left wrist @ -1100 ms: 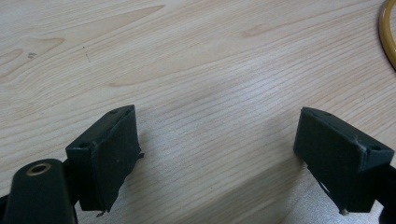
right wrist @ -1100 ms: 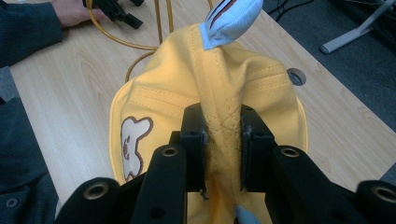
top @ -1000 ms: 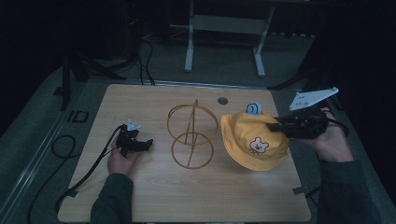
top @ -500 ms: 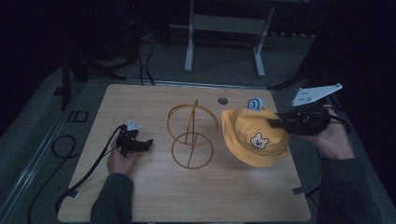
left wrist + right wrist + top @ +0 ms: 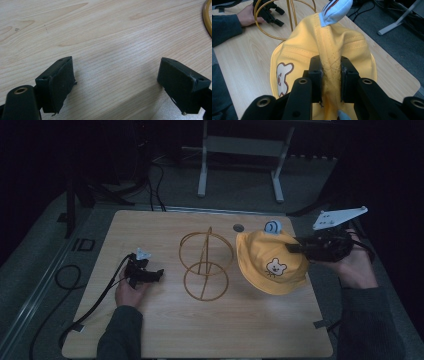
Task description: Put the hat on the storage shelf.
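A yellow bucket hat (image 5: 270, 260) with a bear patch and pale blue ears hangs over the table's right side, lifted off the wood. My right gripper (image 5: 296, 248) is shut on the hat's crown; in the right gripper view its jaws pinch a fold of yellow fabric (image 5: 331, 67). A gold wire hat stand (image 5: 205, 264) of two rings on a post stands at the table's centre, left of the hat. My left gripper (image 5: 158, 273) rests on the wood at the left, open, with nothing between its fingers (image 5: 60, 82).
The wooden table (image 5: 165, 330) has a small dark disc (image 5: 239, 227) near its far edge. A cable (image 5: 95, 302) trails from the left gripper off the table's left side. A grey metal frame (image 5: 240, 150) stands on the floor behind the table.
My right gripper has lifted the hat a little higher and tilted it, so the brim hangs lower toward the front. The left gripper has stayed still.
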The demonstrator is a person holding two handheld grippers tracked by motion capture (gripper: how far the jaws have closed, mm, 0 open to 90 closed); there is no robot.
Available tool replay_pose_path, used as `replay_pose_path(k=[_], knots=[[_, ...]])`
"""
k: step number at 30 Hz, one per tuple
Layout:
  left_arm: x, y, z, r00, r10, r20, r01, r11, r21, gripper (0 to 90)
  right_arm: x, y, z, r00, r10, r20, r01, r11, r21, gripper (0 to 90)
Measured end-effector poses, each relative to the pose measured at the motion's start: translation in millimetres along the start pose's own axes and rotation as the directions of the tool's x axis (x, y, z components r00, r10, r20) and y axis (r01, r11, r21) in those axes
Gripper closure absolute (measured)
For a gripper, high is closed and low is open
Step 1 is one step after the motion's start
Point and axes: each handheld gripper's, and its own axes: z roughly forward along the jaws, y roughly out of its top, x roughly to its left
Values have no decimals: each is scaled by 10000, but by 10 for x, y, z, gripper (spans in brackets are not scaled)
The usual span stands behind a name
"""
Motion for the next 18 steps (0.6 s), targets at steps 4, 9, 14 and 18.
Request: replay_pose_path(k=[4,9,14,18], knots=[[0,0,0,10000,-1,0,1,10000,-3,139,-4,20,3,10000,37,56,-37,10000,-93,750],[0,0,0,10000,1,-3,-1,10000,1,139,-12,35,2,10000,47,70,-46,9998,-172,751],[0,0,0,10000,1,-2,-1,10000,-1,139,-22,60,5,9999,103,81,-101,9995,-293,751],[0,0,0,10000,2,2,-2,10000,-1,139,-30,92,13,9999,88,99,-84,9991,-423,751]])
